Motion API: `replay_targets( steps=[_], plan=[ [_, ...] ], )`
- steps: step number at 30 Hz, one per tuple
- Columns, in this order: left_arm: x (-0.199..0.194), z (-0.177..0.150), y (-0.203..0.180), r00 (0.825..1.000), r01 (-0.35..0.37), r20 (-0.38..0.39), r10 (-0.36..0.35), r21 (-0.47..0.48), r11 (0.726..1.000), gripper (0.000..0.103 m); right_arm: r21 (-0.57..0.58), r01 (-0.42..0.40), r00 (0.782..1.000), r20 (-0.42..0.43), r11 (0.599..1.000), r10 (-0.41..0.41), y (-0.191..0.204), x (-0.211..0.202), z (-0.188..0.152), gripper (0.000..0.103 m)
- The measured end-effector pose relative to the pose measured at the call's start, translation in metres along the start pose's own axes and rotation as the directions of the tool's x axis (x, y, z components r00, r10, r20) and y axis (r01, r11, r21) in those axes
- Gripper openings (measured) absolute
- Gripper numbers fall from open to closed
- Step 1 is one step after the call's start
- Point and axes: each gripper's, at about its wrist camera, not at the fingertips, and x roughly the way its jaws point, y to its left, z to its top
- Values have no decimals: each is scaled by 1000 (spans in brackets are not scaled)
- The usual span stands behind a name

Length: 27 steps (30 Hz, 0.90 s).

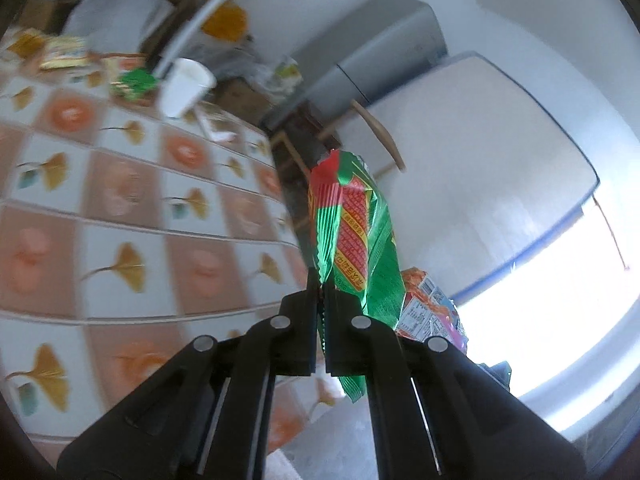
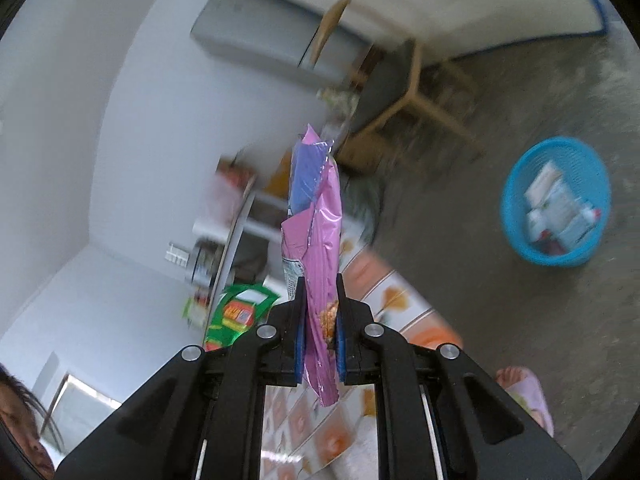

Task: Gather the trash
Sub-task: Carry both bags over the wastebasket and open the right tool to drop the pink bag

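left gripper (image 1: pixel 319 280) clamping green wrapper (image 1: pixel 354 236), right gripper (image 2: pixel 319 284) pinching pink wrapper (image 2: pixel 318 240), blue basket (image 2: pixel 516 184) on floor

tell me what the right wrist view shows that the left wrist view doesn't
Only the right wrist view shows the blue basket on the floor, already holding trash, and the right tool shut on the pink wrapper.

Only the left wrist view shows the white cup and more wrappers on the patterned tablecloth, and the left tool shut on the green wrapper.

Both show the grey fridge, the wooden chair and each other's wrapper at the edge.
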Motion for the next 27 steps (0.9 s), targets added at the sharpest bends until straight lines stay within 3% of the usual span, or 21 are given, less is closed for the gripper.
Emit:
replay_targets(
  steps=[3, 8, 14, 22, 27],
  plan=[
    [31, -3, -30, 999, 5, -53, -1, 66, 998, 1, 26, 58, 995, 77, 998, -60, -24, -35, 11, 12],
    [88, -13, -75, 989, -1, -147, 26, 162, 987, 1, 69, 183, 967, 170, 981, -192, -58, -72, 22, 12],
    [172, -30, -124, 959, -34, -258, 116, 302, 953, 1, 124, 326, 921, 181, 937, -345, -95, -83, 28, 12],
    [282, -63, -165, 912, -50, -328, 245, 503, 863, 1, 14, 542, 830, 149, 840, -537, -122, -38, 51, 12],
    [320, -76, -172, 889, -50, -357, 287, 547, 835, 1, -153, 663, 749, 118, 733, -652, -140, 18, 78, 12]
  ],
)
